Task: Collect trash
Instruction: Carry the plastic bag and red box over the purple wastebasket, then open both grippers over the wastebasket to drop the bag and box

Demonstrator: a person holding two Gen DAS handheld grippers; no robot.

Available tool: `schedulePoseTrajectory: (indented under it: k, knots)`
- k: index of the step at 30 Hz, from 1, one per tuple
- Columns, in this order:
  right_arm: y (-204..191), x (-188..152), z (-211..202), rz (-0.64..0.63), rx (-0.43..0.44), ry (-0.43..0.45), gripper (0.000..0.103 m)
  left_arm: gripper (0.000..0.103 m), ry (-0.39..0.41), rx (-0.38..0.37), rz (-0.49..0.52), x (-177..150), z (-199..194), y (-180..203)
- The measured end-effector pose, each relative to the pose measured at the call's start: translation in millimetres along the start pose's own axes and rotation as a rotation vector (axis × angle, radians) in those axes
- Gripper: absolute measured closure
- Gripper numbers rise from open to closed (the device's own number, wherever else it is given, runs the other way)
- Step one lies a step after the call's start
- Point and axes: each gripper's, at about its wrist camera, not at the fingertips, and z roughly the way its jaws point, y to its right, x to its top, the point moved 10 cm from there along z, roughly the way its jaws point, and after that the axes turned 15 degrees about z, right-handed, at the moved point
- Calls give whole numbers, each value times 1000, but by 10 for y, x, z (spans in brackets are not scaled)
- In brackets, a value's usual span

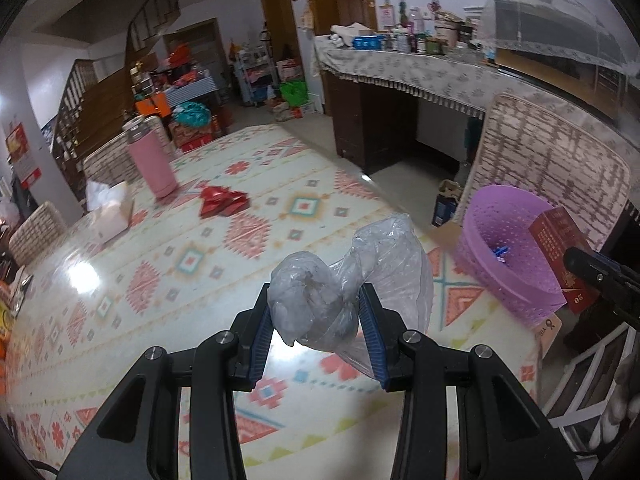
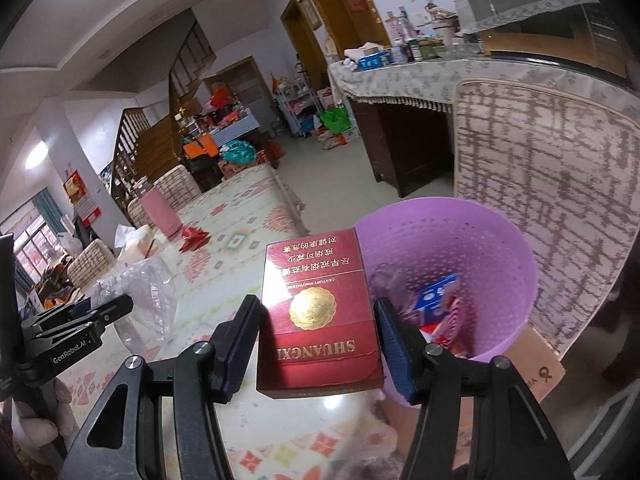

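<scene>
Here, crinkled clear plastic bag (image 1: pixel 352 280), glossy box (image 2: pixel 318 312)

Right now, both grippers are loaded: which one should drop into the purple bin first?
Right. The right gripper holds the red box at the purple bin rim. The left gripper, clamping the crumpled plastic bag, sits farther back over the table.

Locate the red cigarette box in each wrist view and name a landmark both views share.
Left wrist view: the red cardboard cigarette box sits at the far right edge, partly hiding the basket's rim.
Right wrist view: centre foreground, clamped between the right tongs.
Shared landmark: the purple perforated plastic waste basket; the pink cylindrical flask also appears in both.
</scene>
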Motion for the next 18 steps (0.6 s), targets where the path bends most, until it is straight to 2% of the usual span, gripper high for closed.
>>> schedulePoseTrajectory:
  k: [13, 18]
  knots:
    - [537, 284, -88, 59, -48, 18, 40, 63, 18, -88, 68, 487, 223, 602]
    - [636, 398, -64, 69, -61, 32, 40, 63, 40, -142, 96, 793, 282, 811]
